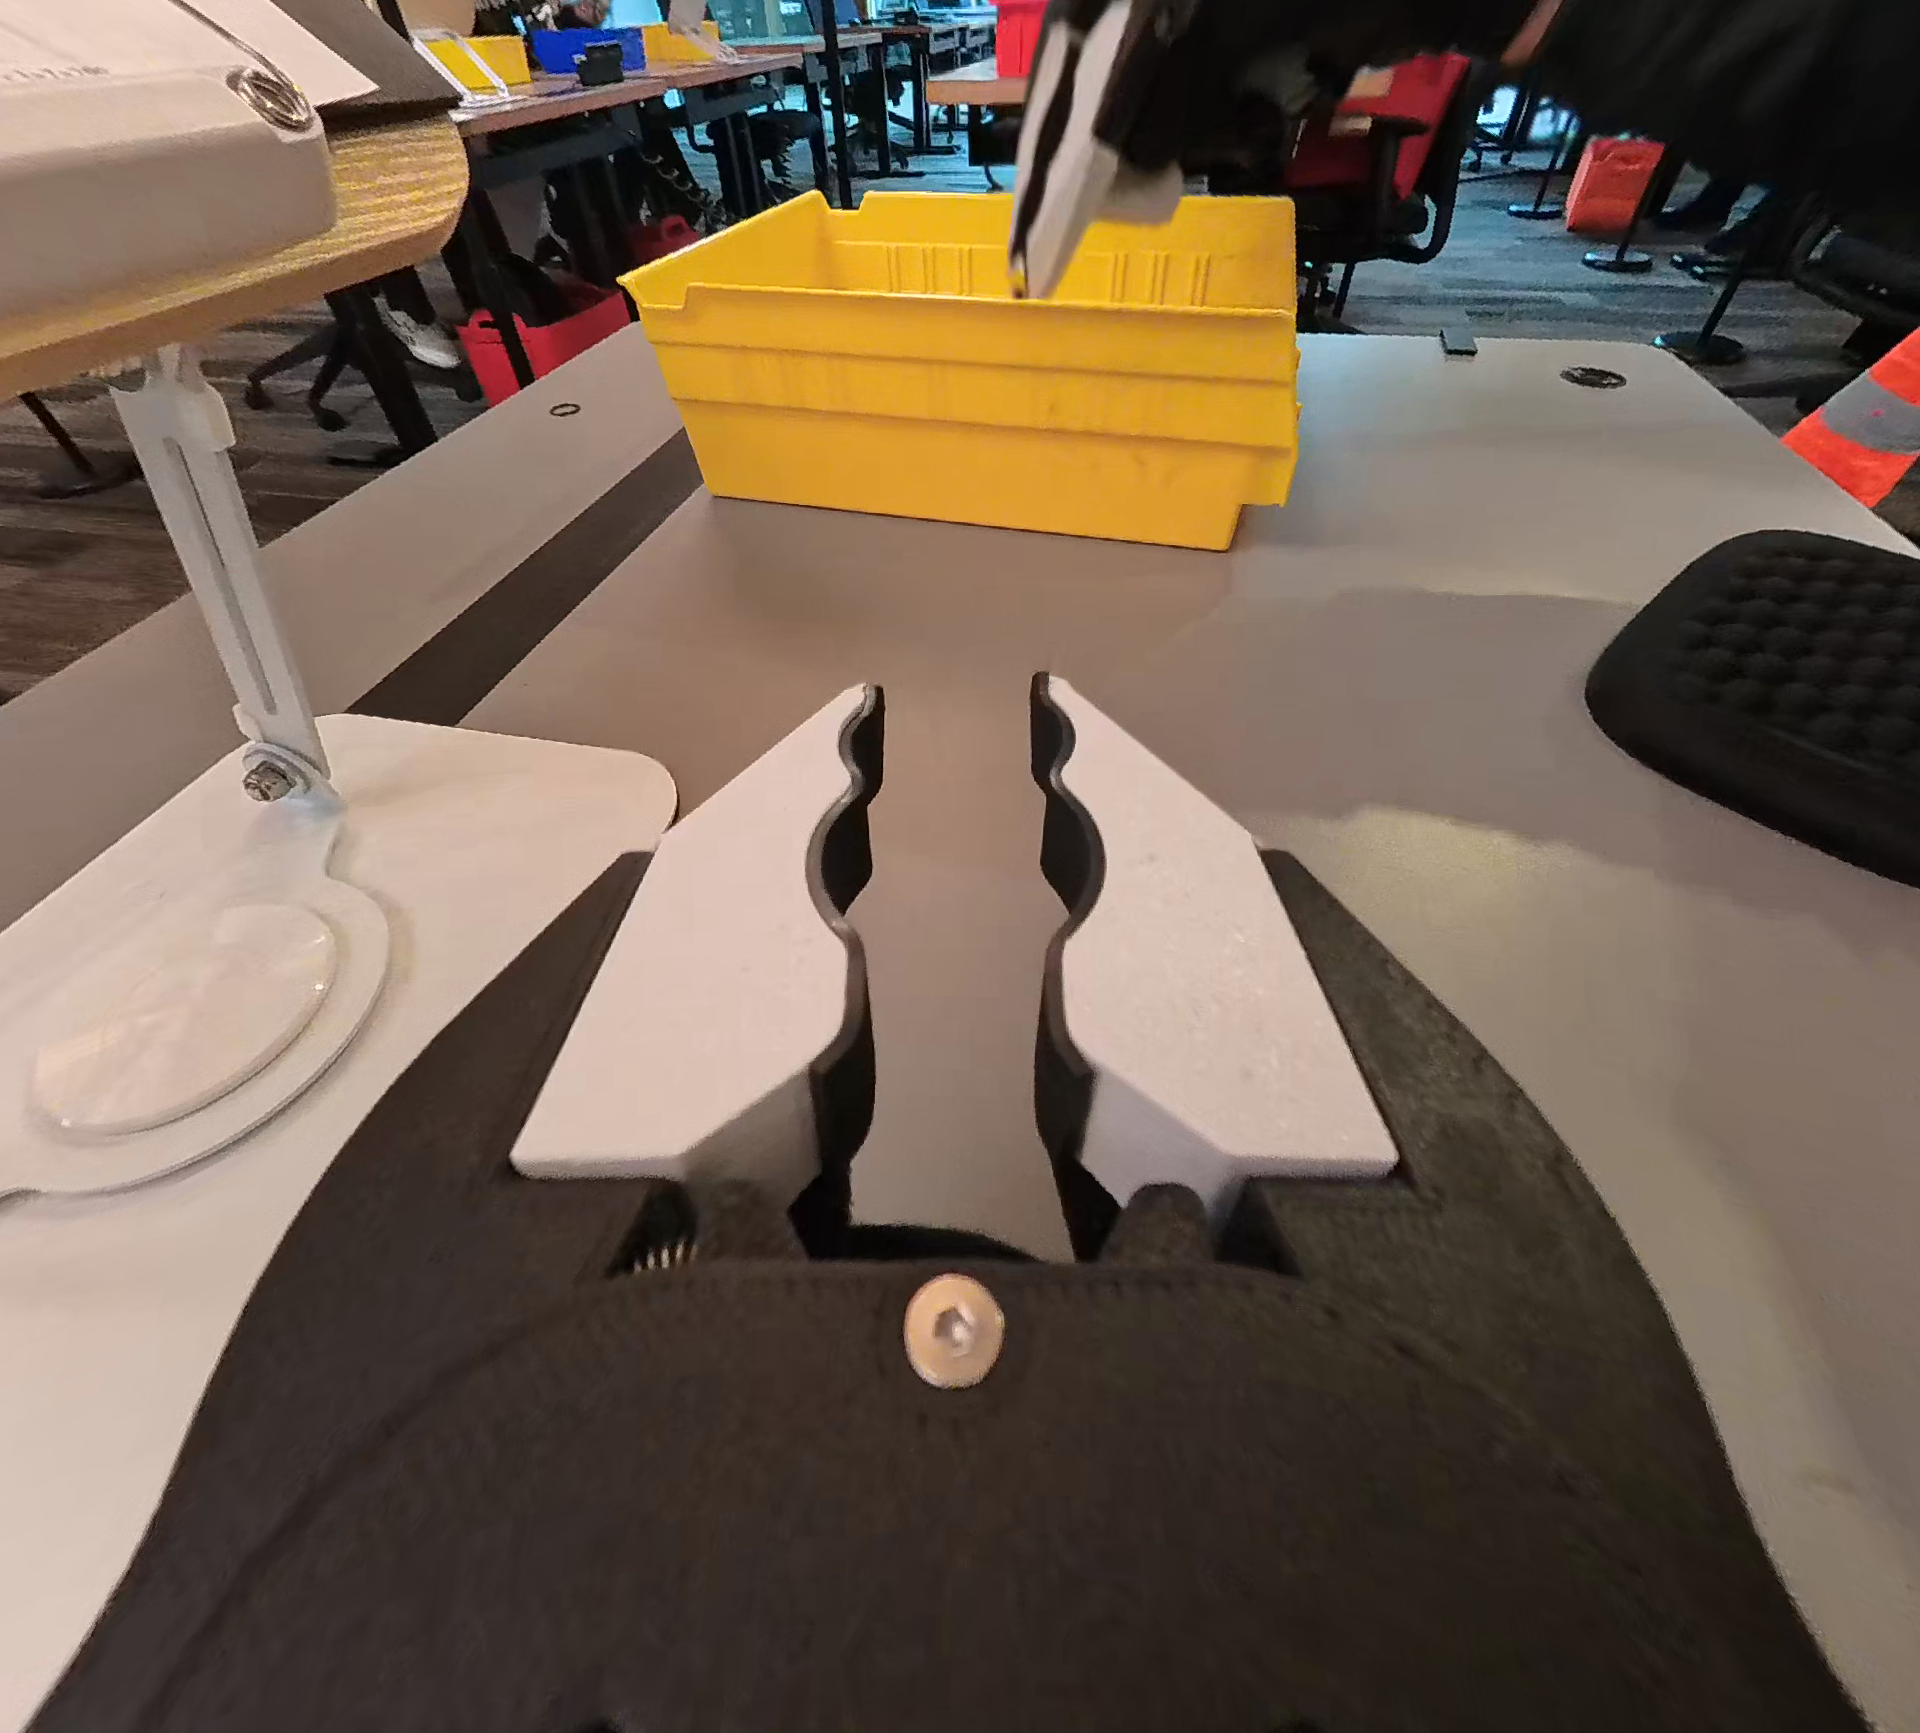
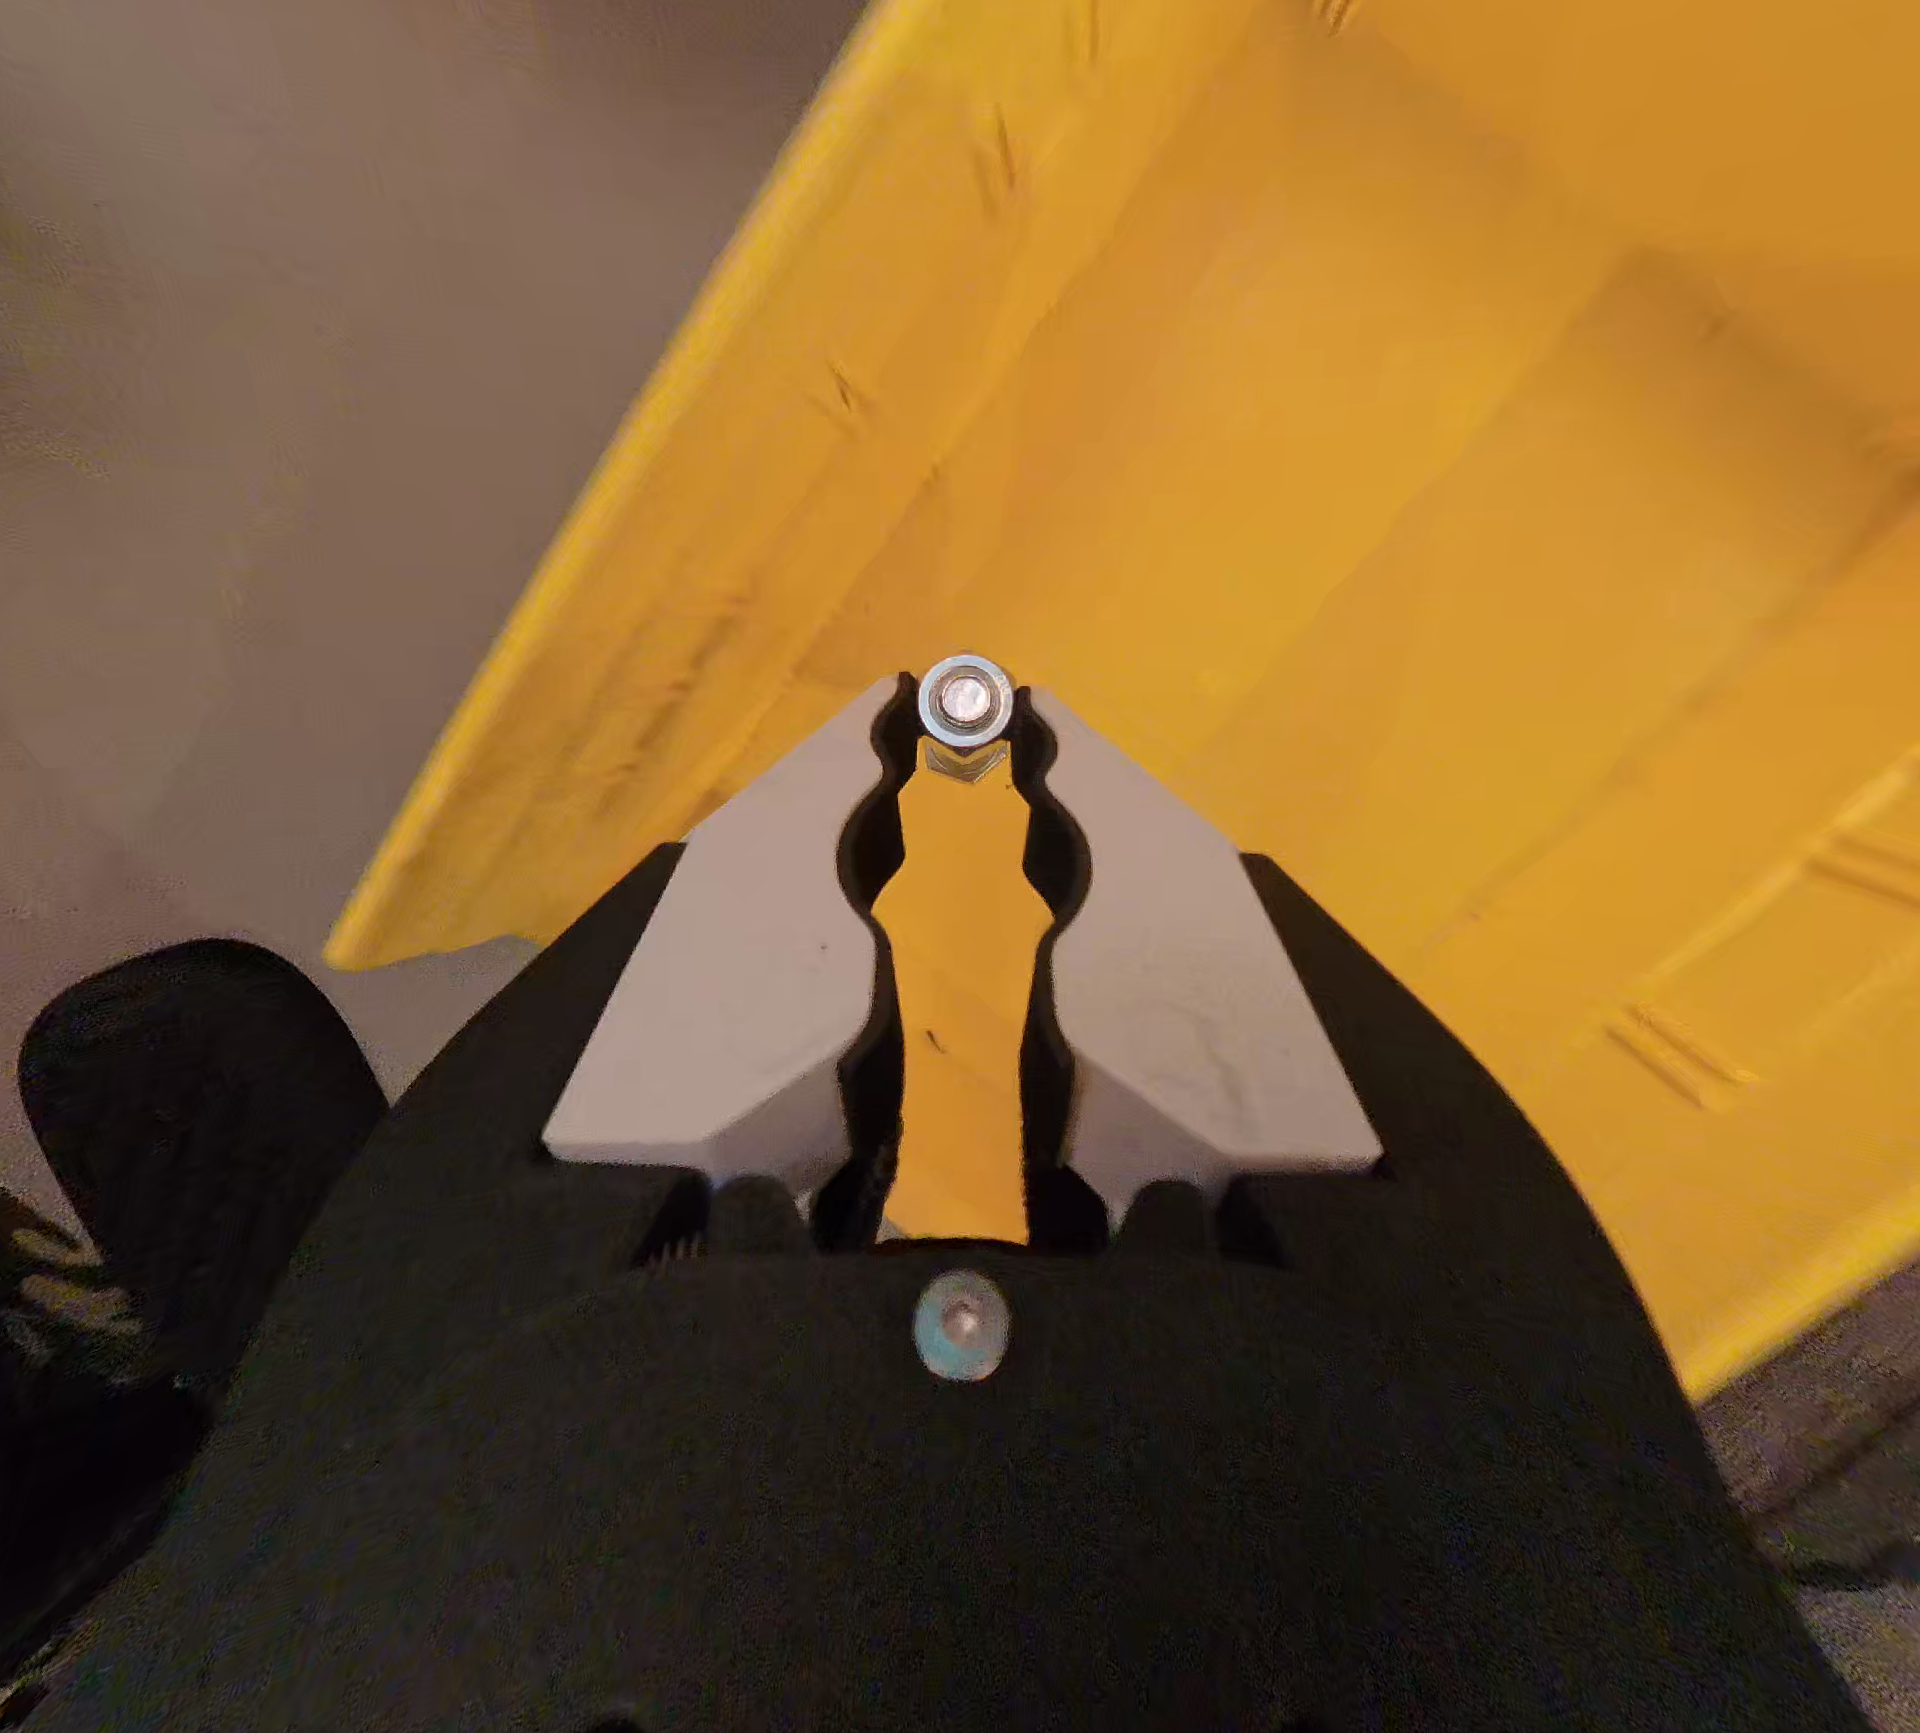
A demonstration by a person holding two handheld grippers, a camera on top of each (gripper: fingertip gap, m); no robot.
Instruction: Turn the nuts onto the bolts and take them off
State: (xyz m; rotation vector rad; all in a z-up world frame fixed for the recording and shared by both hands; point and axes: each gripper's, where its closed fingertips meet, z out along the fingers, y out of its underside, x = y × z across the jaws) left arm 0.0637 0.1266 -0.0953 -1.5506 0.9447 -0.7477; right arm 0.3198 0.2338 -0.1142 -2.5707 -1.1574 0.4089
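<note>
left gripper [image 1: 956, 707]: jaws apart, empty, low over grey table [image 1: 1455, 540], short of yellow bin [image 1: 966, 395] | right gripper [image 2: 964, 717]: clamped on bolt [image 2: 966, 702] at fingertips, nut [image 2: 966, 761] on its shank, above bin | step, likely: bolt just picked or about to drop | next: left must grip nut, align, twist

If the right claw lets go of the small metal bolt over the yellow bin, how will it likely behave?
The bolt looks like stiff bright metal, probably dense for its size, so it would drop fast. Its round shaft may let it roll on the bin's smooth floor. The right claw pinches it only at the tips, so it might slip or twist.
</note>
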